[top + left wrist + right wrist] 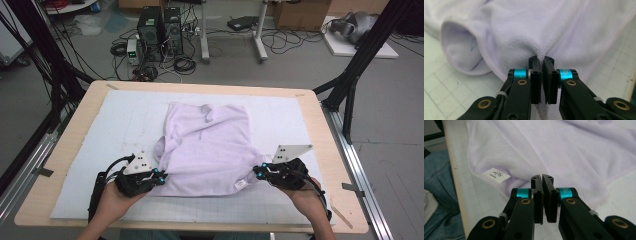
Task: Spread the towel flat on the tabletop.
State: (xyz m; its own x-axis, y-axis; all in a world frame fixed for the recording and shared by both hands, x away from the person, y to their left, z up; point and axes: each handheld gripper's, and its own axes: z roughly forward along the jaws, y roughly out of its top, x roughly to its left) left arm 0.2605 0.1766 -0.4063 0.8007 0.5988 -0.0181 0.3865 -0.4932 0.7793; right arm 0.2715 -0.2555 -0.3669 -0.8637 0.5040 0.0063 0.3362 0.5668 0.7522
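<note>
While the pale lilac terry towel (207,147) lies rumpled on the white gridded mat (115,125) in the high view, the left gripper (161,175) and right gripper (257,171) pinch its 2 near corners. Left gripper view: jaws clamp bunched cloth. Right gripper view: jaws clamp the hem beside a white sewn label (496,175), its print too small to read.

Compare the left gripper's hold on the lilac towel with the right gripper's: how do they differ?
The left gripper pinches a bunched, puckered fold of the lilac towel beside a rolled-over hem; the right gripper pinches flatter cloth near the white label. In the high view the left sits at the towel's near-left corner, the right at its near-right. Both are shut on the towel.
</note>
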